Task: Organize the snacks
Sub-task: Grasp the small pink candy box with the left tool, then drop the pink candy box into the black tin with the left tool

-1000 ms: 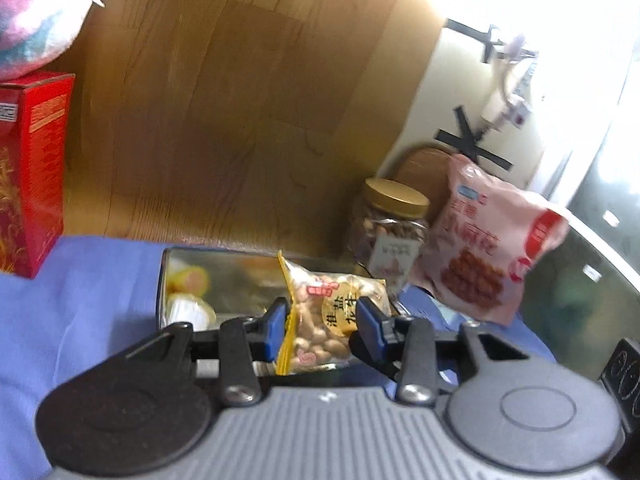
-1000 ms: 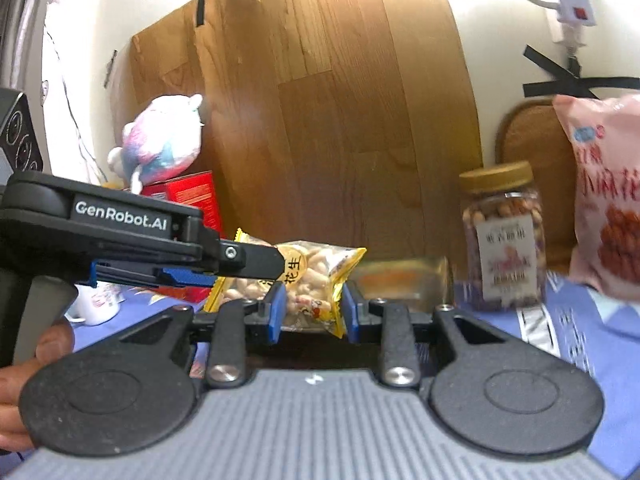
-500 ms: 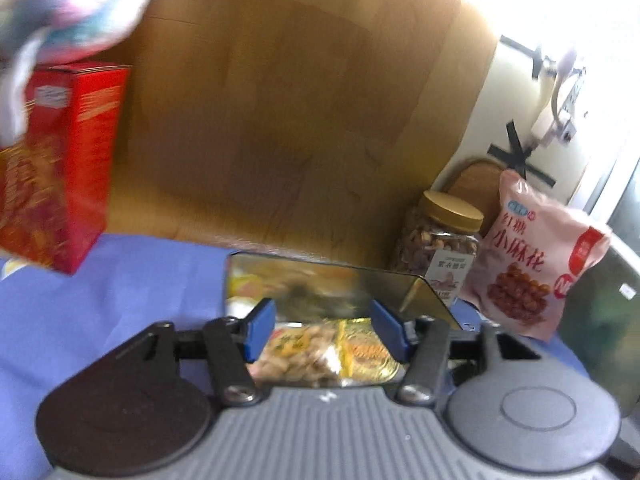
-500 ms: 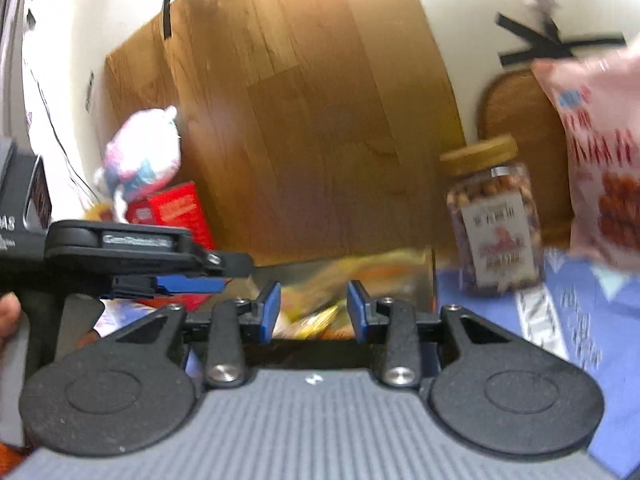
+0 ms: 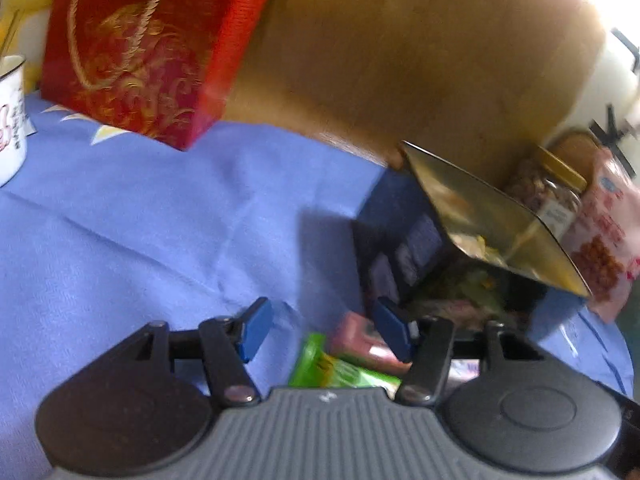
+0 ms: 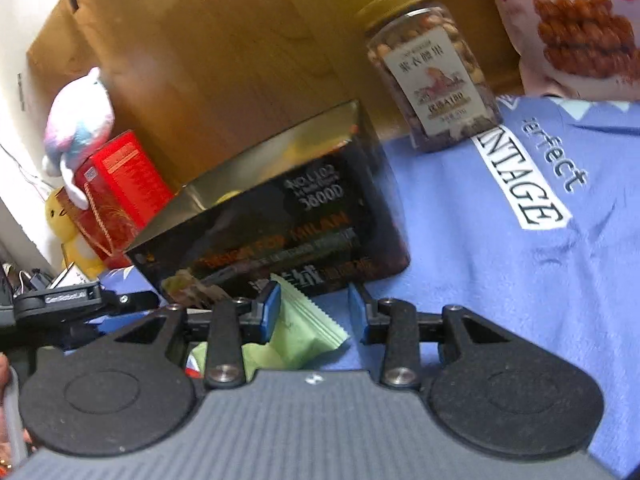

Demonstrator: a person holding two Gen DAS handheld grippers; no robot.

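Observation:
A dark tin box (image 5: 404, 240) with a gold inside (image 6: 280, 148) stands open on the blue cloth (image 5: 160, 216), with blurred snack packets in it. My left gripper (image 5: 325, 332) hangs low beside the tin's near corner. Its jaws are closing, with nothing pressed between them. A pink packet (image 5: 354, 338) and a bright green packet (image 5: 332, 368) lie by its right finger. My right gripper (image 6: 313, 312) is open in front of the tin. A pale green packet (image 6: 308, 332) lies on the cloth between its pads, and the right pad stands clear of it.
A nut jar (image 6: 432, 68) and a pink snack bag (image 6: 560, 20) stand right of the tin. A red gift bag (image 5: 136, 48) and a white mug (image 5: 10, 120) are at the left, and a plush toy (image 6: 80, 120) sits on the bag. A wooden board (image 5: 400, 52) closes off the back.
Both grippers were shut on a yellow peanut packet above the tin. They have let it go, and it is no longer between them. Both have dropped toward the cloth in front of the tin.

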